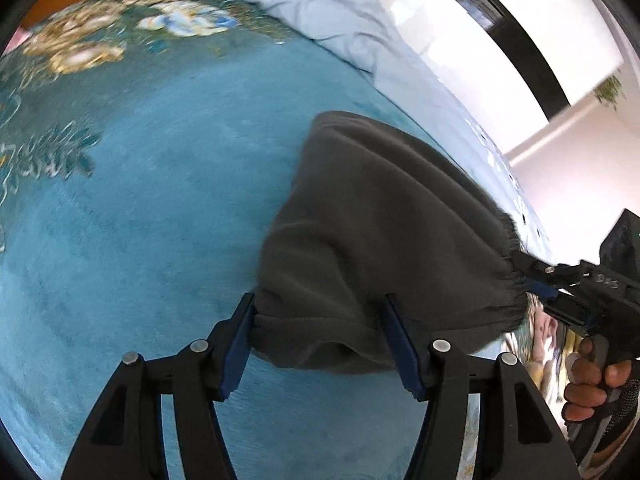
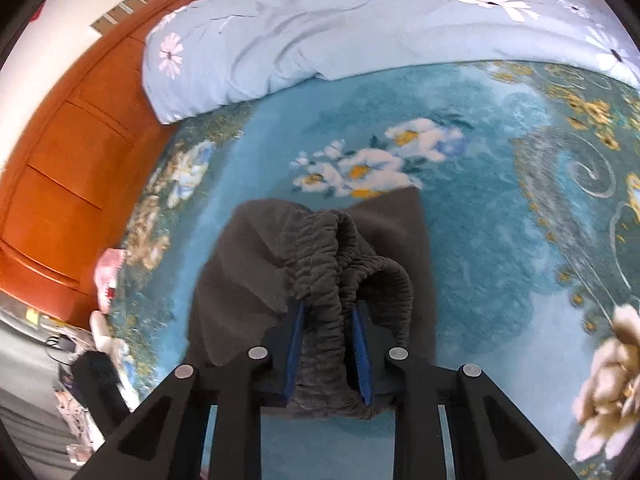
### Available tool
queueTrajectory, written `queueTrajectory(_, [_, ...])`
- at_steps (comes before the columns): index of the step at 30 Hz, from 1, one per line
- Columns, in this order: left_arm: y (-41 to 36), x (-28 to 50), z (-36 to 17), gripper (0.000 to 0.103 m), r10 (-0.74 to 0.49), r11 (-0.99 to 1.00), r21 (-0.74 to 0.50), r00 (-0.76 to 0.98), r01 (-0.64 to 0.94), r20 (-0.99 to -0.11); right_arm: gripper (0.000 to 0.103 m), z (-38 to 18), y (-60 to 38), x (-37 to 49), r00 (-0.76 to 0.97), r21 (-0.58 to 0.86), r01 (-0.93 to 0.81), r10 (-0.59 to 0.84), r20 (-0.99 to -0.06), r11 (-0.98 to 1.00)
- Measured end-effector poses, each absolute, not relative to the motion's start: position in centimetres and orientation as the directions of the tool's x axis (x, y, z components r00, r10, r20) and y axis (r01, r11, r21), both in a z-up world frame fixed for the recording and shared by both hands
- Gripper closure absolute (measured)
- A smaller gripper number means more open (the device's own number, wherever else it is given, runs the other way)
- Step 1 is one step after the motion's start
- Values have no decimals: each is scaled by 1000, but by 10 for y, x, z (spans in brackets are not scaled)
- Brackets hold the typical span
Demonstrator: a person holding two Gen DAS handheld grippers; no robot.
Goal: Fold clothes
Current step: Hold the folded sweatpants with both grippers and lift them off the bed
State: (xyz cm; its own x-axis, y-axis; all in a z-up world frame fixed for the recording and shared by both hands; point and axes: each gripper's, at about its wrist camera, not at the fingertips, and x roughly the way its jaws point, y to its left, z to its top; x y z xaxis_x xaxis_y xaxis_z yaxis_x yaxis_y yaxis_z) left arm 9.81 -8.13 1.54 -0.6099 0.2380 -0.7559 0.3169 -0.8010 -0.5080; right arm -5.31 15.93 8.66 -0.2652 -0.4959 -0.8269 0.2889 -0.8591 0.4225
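A dark grey garment w/ an elasticated, gathered band was seen held up over a teal flowered blanket spread on a bed. A pale blue floral duvet was bunched at the far edge of the bed, w/ an orange wooden cabinet beside it.

The right gripper was closed narrow on the gathered band, which was bunched between its blue pads; in the left view the same gripper was seen clamped at the garment's right-hand end, w/ a hand on its grip. The left gripper stood wide, approx. spanning the near lower edge of the cloth; cloth lay between its fingers, but no pinch was shown, so a hold by it was not established.

The key relation: the garment's long axis ran from the left gripper's mouth up and rightward to the right gripper, the rest of the cloth trailing away toward the blanket. The weight appeared to be carried by the right side; the left was nearer the loose edge.

Judged from this alone, the stage could not be fixed: the cloth lifted for laying out flat, or carried mid-fold. In either case the slack edge at the left gripper's mouth was the part not shown secured.
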Motion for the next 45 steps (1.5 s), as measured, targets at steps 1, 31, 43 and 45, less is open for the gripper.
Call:
queueTrajectory(1, [-77,98,17,41,234,-813,-495,-608,305,-759,86,82,162,-54,-263,418,276,-486,-834,-866])
queueTrajectory(31, [-69,96,36,40,333,-795,-571,-638,207,-695,82,41,101,-96,-229,238,367,-335,-914,-899])
queueTrajectory(43, [-109,87,40,39,306,-734,-607,-649,305,-697,30,64,158,-65,-285,355,318,-446,-848,-879])
queueTrajectory(45, [-113,76,30,39,326,-724,-613,-626,317,-708,27,50,165,-72,-251,413,274,-479,-841,-869])
